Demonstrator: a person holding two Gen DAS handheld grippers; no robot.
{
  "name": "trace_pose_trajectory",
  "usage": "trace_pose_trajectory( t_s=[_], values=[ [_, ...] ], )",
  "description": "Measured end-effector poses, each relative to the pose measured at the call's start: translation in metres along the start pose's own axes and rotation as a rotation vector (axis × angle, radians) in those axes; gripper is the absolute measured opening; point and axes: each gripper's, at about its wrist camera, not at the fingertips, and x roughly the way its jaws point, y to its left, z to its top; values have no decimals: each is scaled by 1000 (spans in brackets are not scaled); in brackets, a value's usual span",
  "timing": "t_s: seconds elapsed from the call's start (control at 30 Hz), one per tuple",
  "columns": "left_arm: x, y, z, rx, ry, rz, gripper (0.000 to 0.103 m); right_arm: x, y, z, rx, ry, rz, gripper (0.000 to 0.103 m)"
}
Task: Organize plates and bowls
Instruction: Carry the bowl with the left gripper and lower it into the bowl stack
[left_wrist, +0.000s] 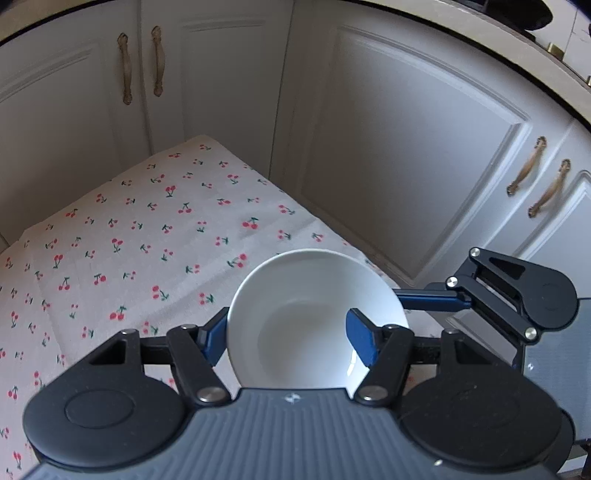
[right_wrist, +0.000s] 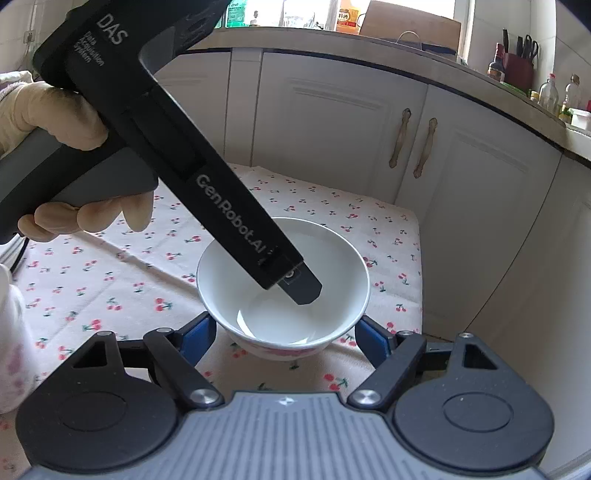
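Note:
A white bowl (left_wrist: 295, 317) (right_wrist: 332, 266) with a pink pattern on its foot stands on the cherry-print tablecloth (left_wrist: 147, 240). My right gripper (right_wrist: 286, 325) is shut on the bowl. Its blue fingertips (right_wrist: 201, 332) meet the lower wall on both sides. In the left wrist view one of its fingers (left_wrist: 432, 298) runs in under the bowl's right rim. My left gripper (left_wrist: 286, 323) is open over the bowl, with one finger outside the left wall and the other finger (left_wrist: 364, 339) inside, away from the wall. In the right wrist view that inner finger (right_wrist: 304, 290) hangs above the bowl's bottom.
A gloved hand (right_wrist: 55, 110) holds the left gripper's handle. White cabinet doors (left_wrist: 388, 147) stand close behind and to the right of the table. The table's right edge (right_wrist: 419, 277) lies just past the bowl. A white, pink-patterned thing (right_wrist: 9, 339) shows at the left edge.

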Motion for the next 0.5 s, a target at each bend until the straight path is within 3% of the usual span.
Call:
trace_pose_trajectory(
  t_s=[0.5],
  values=[
    [-68, -31, -27, 29, -46, 4, 65, -58, 32, 10, 35, 25, 47, 86]
  ],
)
